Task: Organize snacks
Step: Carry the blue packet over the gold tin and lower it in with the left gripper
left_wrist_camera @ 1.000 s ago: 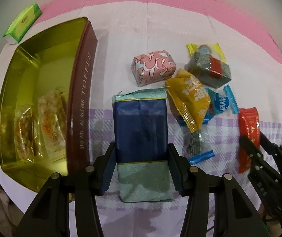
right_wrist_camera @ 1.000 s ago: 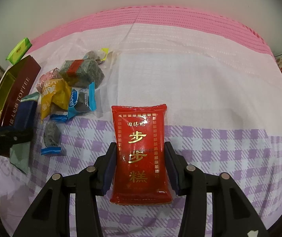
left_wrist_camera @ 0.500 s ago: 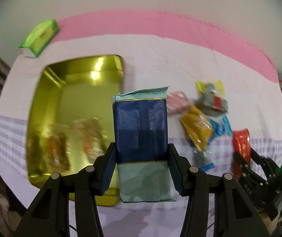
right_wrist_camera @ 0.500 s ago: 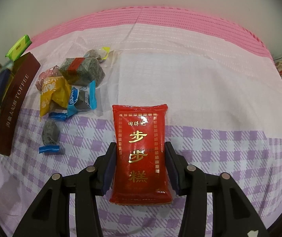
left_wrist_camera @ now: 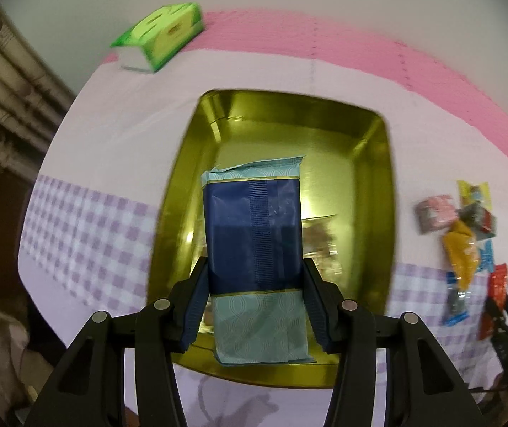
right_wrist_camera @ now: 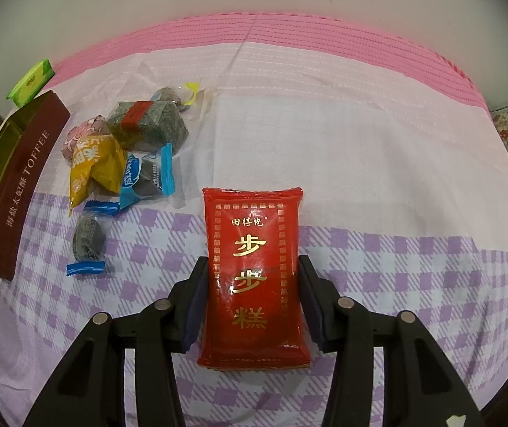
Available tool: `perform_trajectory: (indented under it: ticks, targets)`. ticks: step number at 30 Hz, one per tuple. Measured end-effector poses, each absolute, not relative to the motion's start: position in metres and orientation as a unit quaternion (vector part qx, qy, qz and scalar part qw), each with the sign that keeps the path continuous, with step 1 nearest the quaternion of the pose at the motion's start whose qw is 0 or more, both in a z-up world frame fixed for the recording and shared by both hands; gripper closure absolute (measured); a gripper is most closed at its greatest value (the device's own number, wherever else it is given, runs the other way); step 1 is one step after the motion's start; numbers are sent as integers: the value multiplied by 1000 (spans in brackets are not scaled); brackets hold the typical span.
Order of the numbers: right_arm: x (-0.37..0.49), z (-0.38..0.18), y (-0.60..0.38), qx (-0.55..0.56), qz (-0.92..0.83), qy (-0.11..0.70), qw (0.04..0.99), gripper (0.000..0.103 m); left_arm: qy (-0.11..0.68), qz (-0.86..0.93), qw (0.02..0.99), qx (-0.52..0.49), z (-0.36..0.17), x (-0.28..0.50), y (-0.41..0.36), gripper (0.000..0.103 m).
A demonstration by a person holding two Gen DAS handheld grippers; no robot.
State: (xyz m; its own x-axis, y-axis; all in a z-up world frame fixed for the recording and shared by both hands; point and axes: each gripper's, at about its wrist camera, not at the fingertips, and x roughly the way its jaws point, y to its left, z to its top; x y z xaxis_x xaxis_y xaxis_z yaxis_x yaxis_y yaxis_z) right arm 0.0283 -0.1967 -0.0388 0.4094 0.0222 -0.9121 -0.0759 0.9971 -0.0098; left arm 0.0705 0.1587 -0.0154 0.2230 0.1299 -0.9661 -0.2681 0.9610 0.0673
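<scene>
The left claw [left_wrist_camera: 254, 299] holds the blue-and-teal snack packet [left_wrist_camera: 255, 249] pinched across its width, hanging above the open gold tin [left_wrist_camera: 378, 178]. The main risk I see is the drop. The packet is long, and the tin already has a few clear-wrapped sweets [left_wrist_camera: 319, 245] lying on its floor under the packet's right edge; released here, it may land on top of them and sit tilted, or end up leaning on the tin's near wall. The wrapper looks smooth and glossy, so it could also slide in the pads if the hand swings. The tin is light metal on a loose cloth, so a knock from the claw would likely shove it.

The right claw [right_wrist_camera: 250, 299] grips the red packet [right_wrist_camera: 252, 270] by its sides, to the right of the tin and near the loose pile of snacks [right_wrist_camera: 126, 156]. Both packets look flat, soft and pillow-like, the blue one with a ribbed seam down its middle. The pile lies just right of the tin's brown TOFFEE wall [right_wrist_camera: 22, 185] on the checked cloth of the table [right_wrist_camera: 396, 142]; a green box [left_wrist_camera: 161, 32] sits beyond the tin.
</scene>
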Motion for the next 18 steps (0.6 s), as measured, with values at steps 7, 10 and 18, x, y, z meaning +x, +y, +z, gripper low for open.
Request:
perform_trajectory:
  ticks: [7,10,18]
  targets:
    - [29,-39,-196,-19,20,545,838,57,617,123,777,-23,-27,67,172,52]
    - [30,-39,-196,-18,17,548,836,57,621,115,775,-3,-32,66,172,52]
    - [34,-38,-195,-19,11,558,830,57,633,109,766,21,-48,61,174,52]
